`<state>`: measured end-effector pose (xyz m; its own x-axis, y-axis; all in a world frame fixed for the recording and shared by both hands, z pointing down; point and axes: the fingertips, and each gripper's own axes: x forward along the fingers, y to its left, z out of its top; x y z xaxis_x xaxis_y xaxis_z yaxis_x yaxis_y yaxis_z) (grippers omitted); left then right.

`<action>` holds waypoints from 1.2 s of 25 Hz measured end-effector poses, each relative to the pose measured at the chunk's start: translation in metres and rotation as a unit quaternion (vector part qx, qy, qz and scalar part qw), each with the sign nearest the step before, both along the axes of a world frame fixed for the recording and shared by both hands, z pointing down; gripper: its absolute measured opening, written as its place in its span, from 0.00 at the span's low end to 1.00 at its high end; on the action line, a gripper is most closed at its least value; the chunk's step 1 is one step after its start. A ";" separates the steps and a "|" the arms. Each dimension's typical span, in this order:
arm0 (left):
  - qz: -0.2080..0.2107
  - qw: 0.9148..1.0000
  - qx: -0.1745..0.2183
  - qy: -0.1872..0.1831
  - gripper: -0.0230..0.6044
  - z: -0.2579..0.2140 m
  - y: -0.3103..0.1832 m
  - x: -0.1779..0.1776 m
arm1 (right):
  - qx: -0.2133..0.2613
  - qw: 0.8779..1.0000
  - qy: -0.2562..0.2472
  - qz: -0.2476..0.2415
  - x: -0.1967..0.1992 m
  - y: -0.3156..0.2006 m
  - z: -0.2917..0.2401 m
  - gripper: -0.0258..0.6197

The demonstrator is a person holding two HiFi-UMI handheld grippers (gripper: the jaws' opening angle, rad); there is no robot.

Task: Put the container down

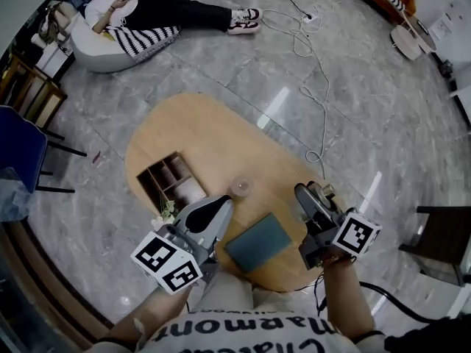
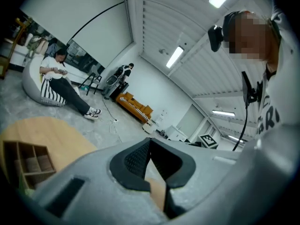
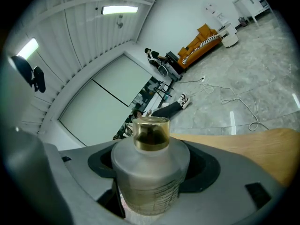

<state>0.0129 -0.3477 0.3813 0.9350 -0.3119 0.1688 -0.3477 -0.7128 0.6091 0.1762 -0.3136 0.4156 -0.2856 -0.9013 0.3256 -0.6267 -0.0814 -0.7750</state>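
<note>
The right claw (image 1: 315, 201) was clenched round the container (image 3: 150, 175), a frosted bottle with a gold cap (image 3: 151, 134) uppermost between its jaws. It sat over the near edge of the wooden surface (image 1: 191, 123); whether its base touched could not be told. A good set-down would likely mean lowering it straight onto the bare wood beneath, clear of the teal pad (image 1: 257, 243) to the claw's left, and loosening only once the base sat flat. The right forearm (image 1: 349, 300) reached forward from the body. The left claw (image 1: 219, 206), jaws together on nothing, pointed ahead beyond the pad.
</note>
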 end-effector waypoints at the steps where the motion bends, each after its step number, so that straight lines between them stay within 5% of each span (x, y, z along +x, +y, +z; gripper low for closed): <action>1: 0.008 1.000 -0.009 -0.006 0.06 0.010 0.005 0.004 | -0.009 1.000 0.000 -0.001 0.000 -0.001 0.009 0.57; 9: 0.056 0.996 -0.050 -0.040 0.06 0.087 0.034 0.029 | -0.071 0.997 -0.009 -0.012 -0.003 -0.010 0.095 0.57; 19: 0.068 0.991 -0.080 -0.085 0.06 0.174 0.046 0.036 | -0.112 0.993 -0.032 -0.004 -0.003 -0.018 0.191 0.57; 24: 0.073 0.988 -0.085 -0.102 0.06 0.205 0.051 0.037 | -0.171 0.985 0.010 0.031 0.013 -0.005 0.240 0.57; 30: 0.070 0.987 -0.100 -0.104 0.06 0.224 0.059 0.038 | -0.183 0.980 0.075 0.032 0.025 -0.003 0.272 0.57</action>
<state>0.0511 -0.2890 0.6052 0.9052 -0.1234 0.4067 -0.3871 -0.6346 0.6689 0.2007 -0.3167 0.6875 -0.1561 -0.7309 0.6644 -0.7159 -0.3797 -0.5859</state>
